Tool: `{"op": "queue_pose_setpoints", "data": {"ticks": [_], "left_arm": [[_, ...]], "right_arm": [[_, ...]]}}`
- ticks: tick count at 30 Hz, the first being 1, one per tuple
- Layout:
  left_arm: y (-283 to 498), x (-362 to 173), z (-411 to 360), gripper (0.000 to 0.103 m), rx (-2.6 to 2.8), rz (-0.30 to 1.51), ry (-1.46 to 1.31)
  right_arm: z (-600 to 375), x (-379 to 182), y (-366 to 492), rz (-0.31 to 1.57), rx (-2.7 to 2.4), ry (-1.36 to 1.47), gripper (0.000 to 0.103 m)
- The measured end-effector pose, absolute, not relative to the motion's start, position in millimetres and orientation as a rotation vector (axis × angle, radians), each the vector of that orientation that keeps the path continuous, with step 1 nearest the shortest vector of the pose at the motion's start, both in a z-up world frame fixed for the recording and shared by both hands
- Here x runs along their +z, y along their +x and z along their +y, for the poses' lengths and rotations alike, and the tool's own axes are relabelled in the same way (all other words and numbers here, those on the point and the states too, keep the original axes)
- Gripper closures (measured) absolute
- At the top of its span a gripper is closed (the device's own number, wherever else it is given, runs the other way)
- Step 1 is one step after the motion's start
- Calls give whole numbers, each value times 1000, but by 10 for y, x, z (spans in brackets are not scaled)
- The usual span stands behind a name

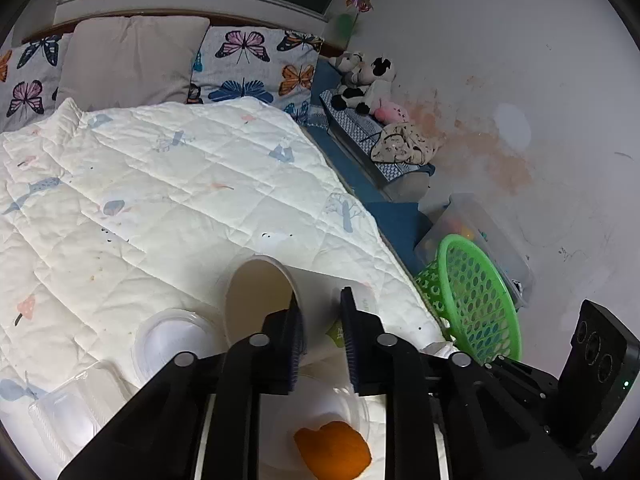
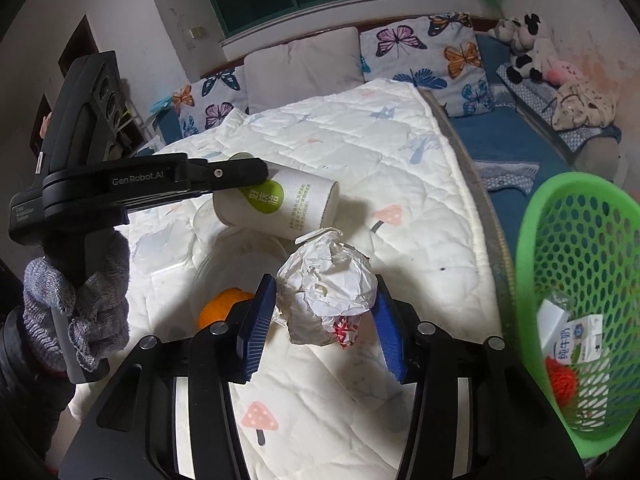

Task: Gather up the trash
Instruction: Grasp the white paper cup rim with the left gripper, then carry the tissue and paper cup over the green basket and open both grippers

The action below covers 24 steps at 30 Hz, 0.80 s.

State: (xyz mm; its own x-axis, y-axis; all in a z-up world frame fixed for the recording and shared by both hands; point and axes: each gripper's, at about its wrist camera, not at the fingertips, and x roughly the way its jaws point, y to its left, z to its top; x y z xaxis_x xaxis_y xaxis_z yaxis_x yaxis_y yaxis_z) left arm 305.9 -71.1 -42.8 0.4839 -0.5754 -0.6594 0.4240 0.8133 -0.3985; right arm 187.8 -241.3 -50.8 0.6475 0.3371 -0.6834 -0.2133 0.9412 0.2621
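Orange peel (image 1: 332, 450) in a clear bowl (image 1: 356, 408) sits nearest, right under the left gripper (image 1: 322, 340). Left of it on the quilt (image 1: 160, 184): a clear clamshell (image 1: 76, 412), then a round lid (image 1: 172, 340). Left gripper's jaws pinch the wall of a paper cup (image 1: 258, 300) at its rim, one finger inside, one outside; cup lies tilted, mouth toward the lens. Right wrist view shows the same cup (image 2: 276, 208) with a green logo, clamped from the left, held by a gloved hand (image 2: 80, 312). Right gripper (image 2: 326, 320): both blue pads press a crumpled paper ball (image 2: 328, 292) above the quilt, just right of the bowl. Far right, beside the bed, a green basket (image 2: 532, 280) holds a milk carton (image 2: 576, 340) and something red (image 2: 562, 384).
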Motion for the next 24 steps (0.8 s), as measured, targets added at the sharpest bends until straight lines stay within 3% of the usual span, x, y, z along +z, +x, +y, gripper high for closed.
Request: {"op": "queue_pose_setpoints", "data": {"ticks": [6, 24], "left_arm": [[2969, -292, -750, 98, -614, 853, -186], [2714, 130, -1388, 98, -733, 782, -169]], "right_arm": [[-2580, -441, 1789, 786, 277, 170, 54], [-3694, -434, 1439, 767, 23, 184, 54]]}}
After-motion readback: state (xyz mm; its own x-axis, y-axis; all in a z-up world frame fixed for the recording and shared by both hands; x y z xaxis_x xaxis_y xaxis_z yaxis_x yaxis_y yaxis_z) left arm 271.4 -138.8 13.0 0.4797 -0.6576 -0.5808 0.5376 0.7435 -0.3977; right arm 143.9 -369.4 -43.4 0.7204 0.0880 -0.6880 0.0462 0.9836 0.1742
